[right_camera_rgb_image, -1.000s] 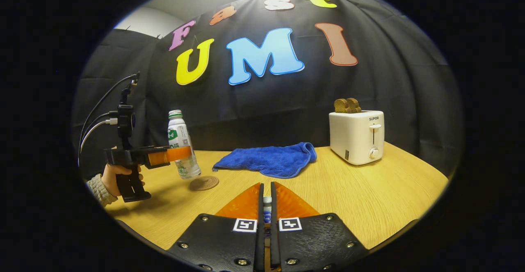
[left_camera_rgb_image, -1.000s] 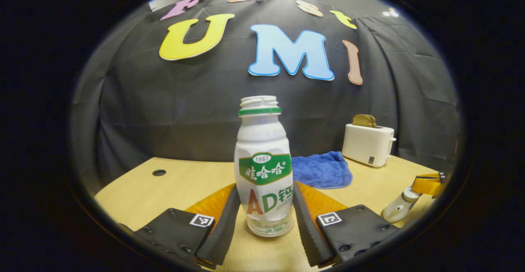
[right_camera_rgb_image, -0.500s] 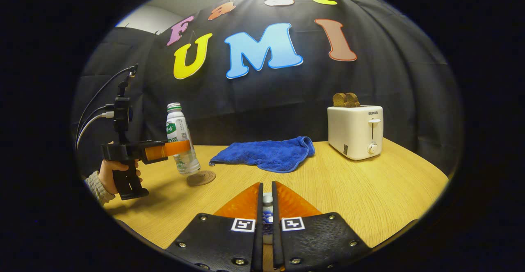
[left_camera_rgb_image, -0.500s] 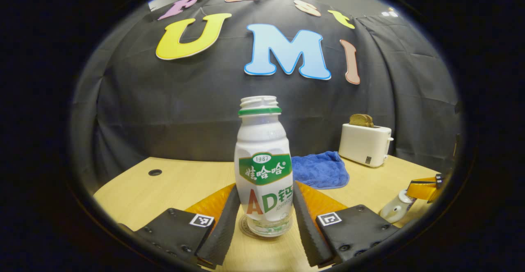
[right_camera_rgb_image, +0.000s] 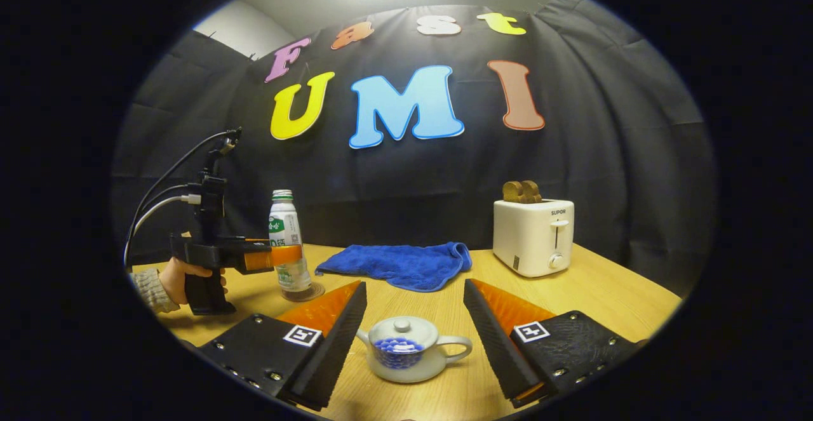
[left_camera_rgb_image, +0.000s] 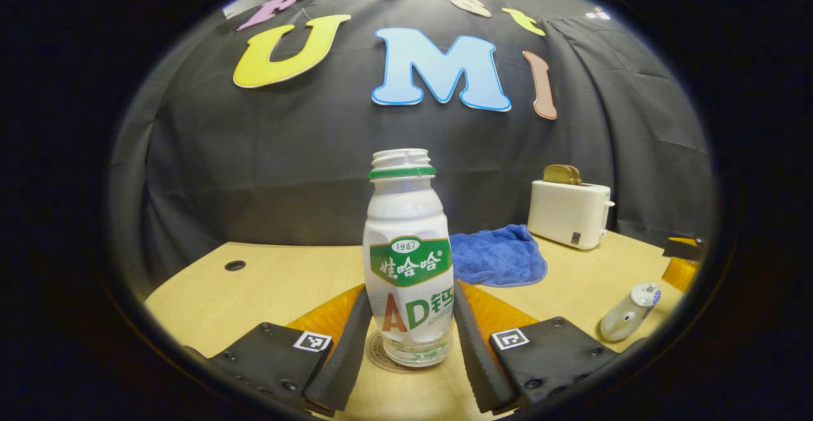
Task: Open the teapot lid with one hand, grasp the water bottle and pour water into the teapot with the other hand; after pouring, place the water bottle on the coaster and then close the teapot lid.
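The left gripper [left_camera_rgb_image: 409, 345] clamps the bottle [left_camera_rgb_image: 409, 262] upright over the coaster [right_camera_rgb_image: 303, 292], seemingly to park it there. The right gripper [right_camera_rgb_image: 413, 338] has its jaws wide apart around the teapot [right_camera_rgb_image: 406, 357], whose lid [right_camera_rgb_image: 401, 327] sits on.

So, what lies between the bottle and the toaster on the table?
A blue towel lies between the bottle and the toaster, in the right gripper view.

Coaster [left_camera_rgb_image: 389, 356] largely under water bottle [left_camera_rgb_image: 409, 262]
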`<control>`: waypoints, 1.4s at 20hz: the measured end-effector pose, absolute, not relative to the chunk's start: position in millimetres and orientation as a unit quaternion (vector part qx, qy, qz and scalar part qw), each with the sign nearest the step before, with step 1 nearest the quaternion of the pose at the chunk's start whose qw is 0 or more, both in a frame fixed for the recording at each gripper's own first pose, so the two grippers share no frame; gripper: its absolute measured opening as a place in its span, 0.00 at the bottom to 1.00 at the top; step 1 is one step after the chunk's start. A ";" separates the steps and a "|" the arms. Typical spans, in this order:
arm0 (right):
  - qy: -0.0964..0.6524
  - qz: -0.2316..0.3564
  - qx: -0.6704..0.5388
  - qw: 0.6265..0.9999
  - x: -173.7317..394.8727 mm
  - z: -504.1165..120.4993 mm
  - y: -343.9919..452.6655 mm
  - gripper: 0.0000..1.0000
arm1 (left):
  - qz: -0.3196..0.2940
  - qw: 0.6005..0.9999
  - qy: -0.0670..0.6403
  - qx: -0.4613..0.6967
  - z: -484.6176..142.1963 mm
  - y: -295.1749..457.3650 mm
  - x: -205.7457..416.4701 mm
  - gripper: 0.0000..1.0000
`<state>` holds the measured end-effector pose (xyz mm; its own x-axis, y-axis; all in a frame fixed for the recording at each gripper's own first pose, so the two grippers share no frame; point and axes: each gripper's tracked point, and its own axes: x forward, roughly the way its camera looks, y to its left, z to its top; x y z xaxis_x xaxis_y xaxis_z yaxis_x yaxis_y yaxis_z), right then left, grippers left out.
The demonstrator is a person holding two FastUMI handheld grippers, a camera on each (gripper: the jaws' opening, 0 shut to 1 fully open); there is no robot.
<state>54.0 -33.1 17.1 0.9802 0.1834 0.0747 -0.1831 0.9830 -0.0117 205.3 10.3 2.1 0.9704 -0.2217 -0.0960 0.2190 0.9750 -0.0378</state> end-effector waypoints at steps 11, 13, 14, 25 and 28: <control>-0.043 0.085 0.000 0.995 53.2 20.0 -36.9 0.94 | -0.103 0.993 0.059 -0.016 -12.8 10.5 215.8 0.78; -0.044 0.084 0.002 0.995 52.7 19.8 -38.0 0.94 | -0.101 0.993 0.057 -0.020 -12.1 11.7 216.0 0.84; -0.044 0.084 0.003 0.995 52.7 20.4 -37.7 0.94 | -0.100 0.993 0.057 -0.023 -12.7 11.5 216.4 0.87; -0.044 0.089 -0.002 0.995 52.7 19.6 -35.3 0.94 | -0.095 0.994 0.051 -0.008 -2.6 8.8 199.8 1.00; -0.047 0.090 0.001 0.995 52.0 20.2 -35.8 0.94 | -0.092 0.994 0.050 -0.005 0.0 9.3 189.9 0.91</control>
